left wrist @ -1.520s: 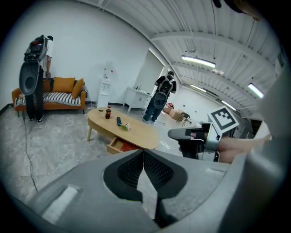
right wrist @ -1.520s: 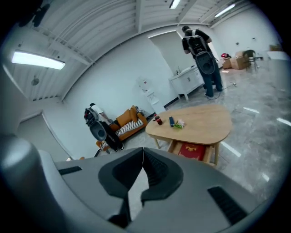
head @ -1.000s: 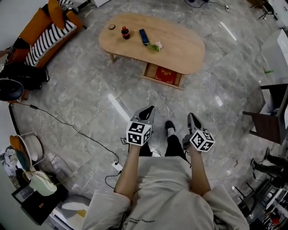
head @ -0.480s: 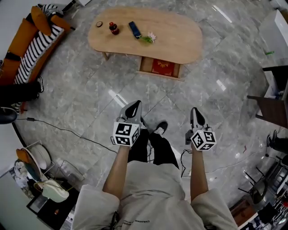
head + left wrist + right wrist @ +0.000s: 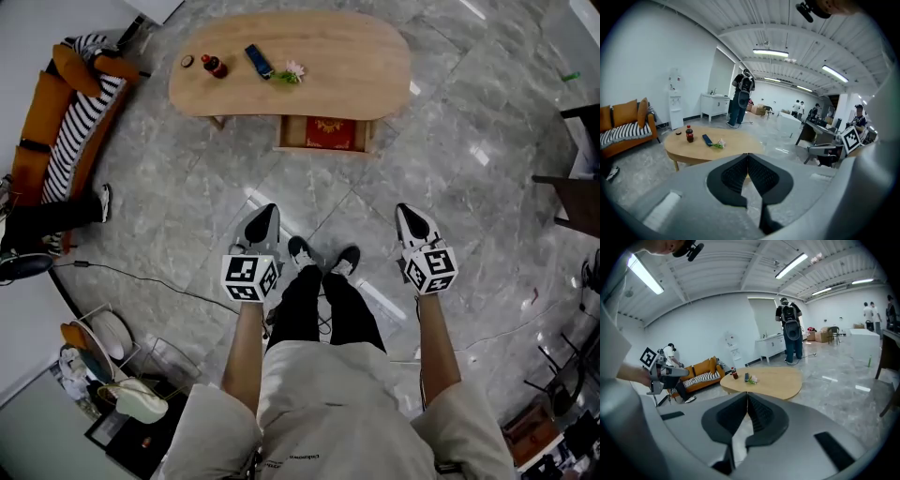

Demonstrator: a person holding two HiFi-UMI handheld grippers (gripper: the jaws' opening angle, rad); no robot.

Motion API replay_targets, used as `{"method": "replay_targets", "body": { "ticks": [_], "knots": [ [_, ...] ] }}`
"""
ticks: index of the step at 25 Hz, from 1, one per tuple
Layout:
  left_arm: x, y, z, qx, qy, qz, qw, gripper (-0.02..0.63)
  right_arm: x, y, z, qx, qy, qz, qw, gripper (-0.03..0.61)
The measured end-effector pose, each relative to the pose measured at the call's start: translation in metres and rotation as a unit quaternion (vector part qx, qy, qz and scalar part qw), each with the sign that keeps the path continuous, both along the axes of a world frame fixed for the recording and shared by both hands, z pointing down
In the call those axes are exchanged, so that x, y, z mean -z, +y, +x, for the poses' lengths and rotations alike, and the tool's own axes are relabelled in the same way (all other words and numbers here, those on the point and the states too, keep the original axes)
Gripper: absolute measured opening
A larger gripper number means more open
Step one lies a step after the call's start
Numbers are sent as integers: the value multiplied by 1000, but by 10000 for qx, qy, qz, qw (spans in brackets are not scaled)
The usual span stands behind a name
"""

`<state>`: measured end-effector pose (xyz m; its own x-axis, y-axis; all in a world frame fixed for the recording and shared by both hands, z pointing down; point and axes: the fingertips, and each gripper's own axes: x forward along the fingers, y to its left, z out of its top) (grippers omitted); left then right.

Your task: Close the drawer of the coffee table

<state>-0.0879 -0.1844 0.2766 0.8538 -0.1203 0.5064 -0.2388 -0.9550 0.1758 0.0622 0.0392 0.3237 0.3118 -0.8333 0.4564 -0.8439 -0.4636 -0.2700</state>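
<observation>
The oval wooden coffee table (image 5: 309, 89) stands far ahead of me on the grey stone floor. Its drawer (image 5: 323, 147) is pulled out from the near side toward me, with something red inside. On the tabletop are a cola bottle (image 5: 214, 67), a dark flat device (image 5: 258, 61) and a small flower (image 5: 289, 71). My left gripper (image 5: 264, 212) and right gripper (image 5: 405, 212) hang over the floor either side of my shoes, well short of the table. Both are shut and hold nothing. The table (image 5: 712, 147) shows beyond the left jaws and, as the table (image 5: 768, 380), beyond the right ones; the drawer is hidden there.
An orange sofa with a striped cushion (image 5: 75, 103) stands at the left, a seated person's legs (image 5: 47, 220) beside it. A cable (image 5: 141, 277) runs across the floor. Clutter (image 5: 103, 375) sits at lower left, dark furniture (image 5: 572, 197) at the right. A person (image 5: 740, 98) stands beyond the table.
In the head view the table has slid up and turned squarer to me, the drawer still out. Both grippers have sunk a little and spread apart, jaws still shut.
</observation>
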Motion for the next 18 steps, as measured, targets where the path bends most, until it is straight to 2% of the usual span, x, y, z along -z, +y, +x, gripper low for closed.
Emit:
{"method": "replay_targets", "body": {
  "ticks": [3,6,10,13,18],
  "knots": [
    [-6,-6,3,131,50,37,9999,11,-6,8,9,223,221,-199,9993,17],
    [-22,-15,9,216,-8,104,9997,11,-18,13,20,242,320,-281,9988,17],
    [-55,-28,25,281,76,152,9995,11,-58,19,42,-50,-31,-44,10000,17],
    [-102,-48,42,210,123,284,9993,11,-106,21,60,-397,-123,38,9991,17],
    [-206,-91,71,279,311,780,9961,11,-196,8,86,-301,315,155,9989,17]
  ]
}}
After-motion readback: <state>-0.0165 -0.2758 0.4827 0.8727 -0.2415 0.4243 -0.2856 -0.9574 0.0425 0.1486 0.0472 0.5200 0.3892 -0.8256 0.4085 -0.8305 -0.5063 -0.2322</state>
